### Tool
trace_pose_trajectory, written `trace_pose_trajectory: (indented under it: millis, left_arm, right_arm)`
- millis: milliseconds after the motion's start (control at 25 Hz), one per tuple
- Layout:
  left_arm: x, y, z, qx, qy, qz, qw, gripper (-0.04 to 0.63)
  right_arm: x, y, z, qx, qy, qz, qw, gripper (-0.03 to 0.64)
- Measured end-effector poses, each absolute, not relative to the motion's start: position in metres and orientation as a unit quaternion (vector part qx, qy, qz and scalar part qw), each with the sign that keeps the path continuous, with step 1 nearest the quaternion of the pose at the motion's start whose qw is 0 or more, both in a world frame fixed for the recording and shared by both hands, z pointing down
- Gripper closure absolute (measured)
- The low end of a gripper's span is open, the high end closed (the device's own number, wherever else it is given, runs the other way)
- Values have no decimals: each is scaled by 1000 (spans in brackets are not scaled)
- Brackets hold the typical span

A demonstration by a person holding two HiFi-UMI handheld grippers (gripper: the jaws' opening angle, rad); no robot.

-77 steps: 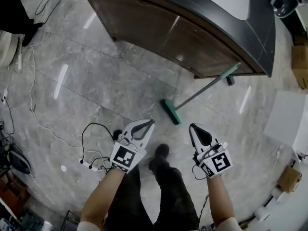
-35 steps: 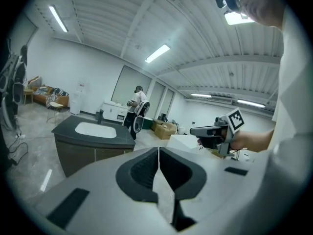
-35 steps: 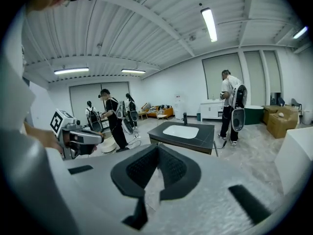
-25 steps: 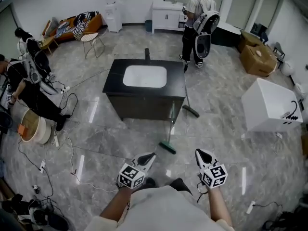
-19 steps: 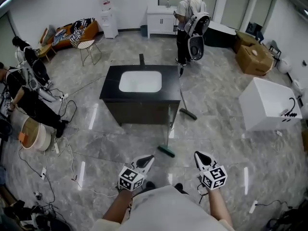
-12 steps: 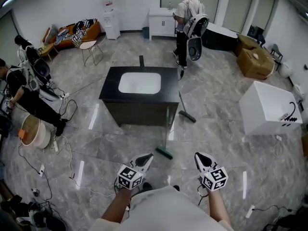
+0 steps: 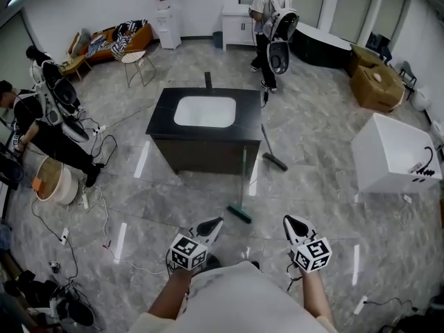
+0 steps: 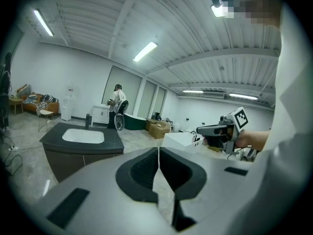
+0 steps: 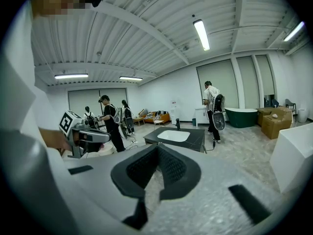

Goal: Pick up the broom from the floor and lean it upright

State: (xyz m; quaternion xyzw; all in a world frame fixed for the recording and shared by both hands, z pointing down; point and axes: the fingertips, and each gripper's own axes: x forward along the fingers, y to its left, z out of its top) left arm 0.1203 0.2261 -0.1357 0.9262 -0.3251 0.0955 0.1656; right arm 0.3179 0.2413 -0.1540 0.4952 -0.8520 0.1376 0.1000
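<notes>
1. Left gripper (image 7: 212, 223): jaws together, nothing between them. The left gripper view (image 8: 158, 151) confirms it.
2. Right gripper (image 7: 290, 222): jaws also together and empty, as the right gripper view (image 9: 156, 149) shows.
3. Both grippers are held low in front of the person, side by side and pointing forward.
4. Broom (image 7: 241, 214): its green head is on the floor (image 7: 173, 200), and its handle rises against the front right corner of the cabinet (image 7: 163, 127).
5. The broom head sits just ahead of the grippers, between their lines and nearer the left one. Neither gripper touches it.
6. A second broom (image 7: 276, 162) lies on the floor to the right of the cabinet, well apart from both grippers.
7. Person (image 7: 269, 19) stands at the back, beyond the cabinet.
8. Versus three seconds ago:
   - The head view has tipped up. Then it showed only the cabinet's corner and the broom; now it shows the whole room.
   - The broom's pose is the same, head on the floor and handle on the cabinet.
   - Both grippers were shut then too.
9. Versus a second ago:
   - The grippers and the green broom are about unchanged.
   - The second broom's handle ended near the person; now it ends beside the cabinet.
</notes>
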Motion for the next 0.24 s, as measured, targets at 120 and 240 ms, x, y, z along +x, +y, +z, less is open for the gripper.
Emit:
trace_pose_trajectory:
  millis: [120,240]
  left_arm:
    - [125,227,-137,926,-328,93,165,584]
    - [127,228,-133,926,-329,92,160,584]
  right_arm:
    - [322,243,-155,490,-856,133,100,617]
    - [325,243,-153,485,-859,127,100,617]
